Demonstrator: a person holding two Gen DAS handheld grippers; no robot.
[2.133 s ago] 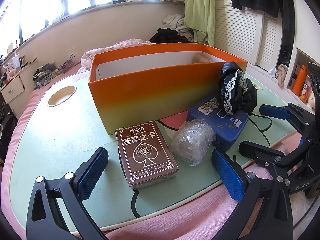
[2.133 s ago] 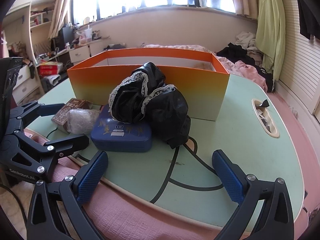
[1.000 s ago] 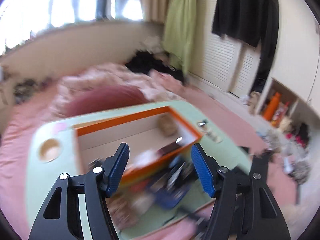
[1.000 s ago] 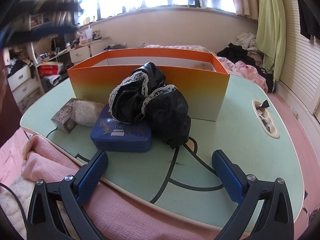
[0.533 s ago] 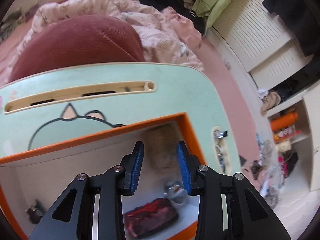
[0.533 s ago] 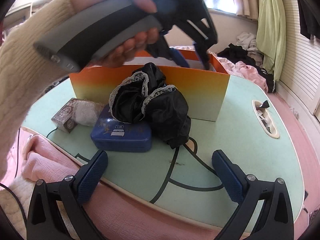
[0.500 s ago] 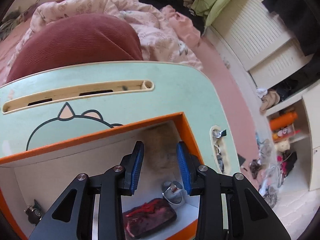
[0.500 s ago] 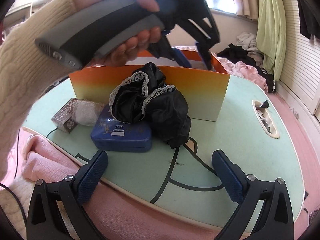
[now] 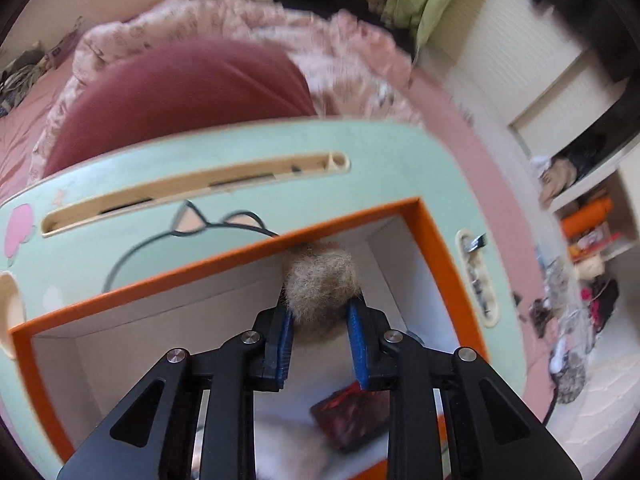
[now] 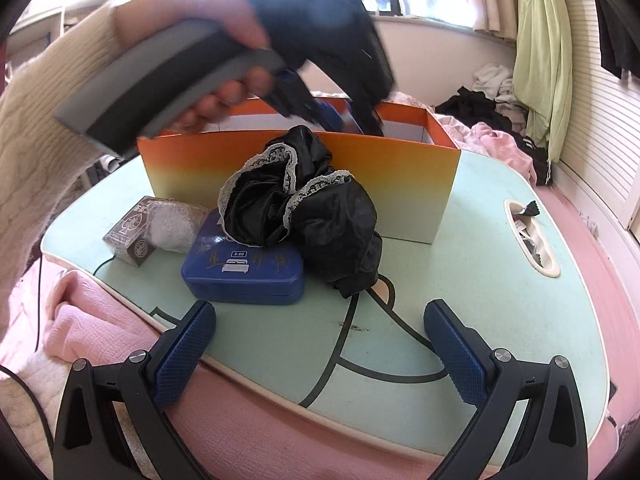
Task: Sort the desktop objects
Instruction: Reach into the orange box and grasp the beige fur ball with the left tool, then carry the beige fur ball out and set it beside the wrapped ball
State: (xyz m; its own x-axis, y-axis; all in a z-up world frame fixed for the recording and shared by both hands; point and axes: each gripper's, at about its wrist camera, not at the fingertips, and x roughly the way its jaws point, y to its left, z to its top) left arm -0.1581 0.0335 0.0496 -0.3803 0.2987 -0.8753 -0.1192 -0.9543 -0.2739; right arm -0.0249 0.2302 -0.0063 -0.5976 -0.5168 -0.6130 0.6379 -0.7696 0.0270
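1. Sunlit bedroom clutter surrounds a mint-green lap table (image 10: 500, 280) resting on pink bedding (image 10: 100, 332).
2. An orange box (image 10: 400, 184) stands at the table's 12 o'clock in the right wrist view, its top open.
3. Inside the box, the left gripper (image 9: 320, 316) points steeply down; its jaws are closing, and the blue pads press on a tan fuzzy ball (image 9: 320, 280) near the box's far wall.
4. At 6 o'clock from that ball, a dark red pouch (image 9: 352, 412) lies on the box floor.
5. A hand (image 10: 192, 28) in a cream knit sleeve holds the left gripper's handle.
6. In front of the box lies a black lace-trimmed cloth (image 10: 304, 208), draped partly over a blue tin (image 10: 244, 276).
7. At the tin's 9 o'clock sit a plastic-wrapped bundle (image 10: 172, 228) and a brown card box (image 10: 132, 236), touching each other.
8. The right gripper (image 10: 320, 344) hovers at the table's 6 o'clock edge, jaws wide apart, holding nothing.
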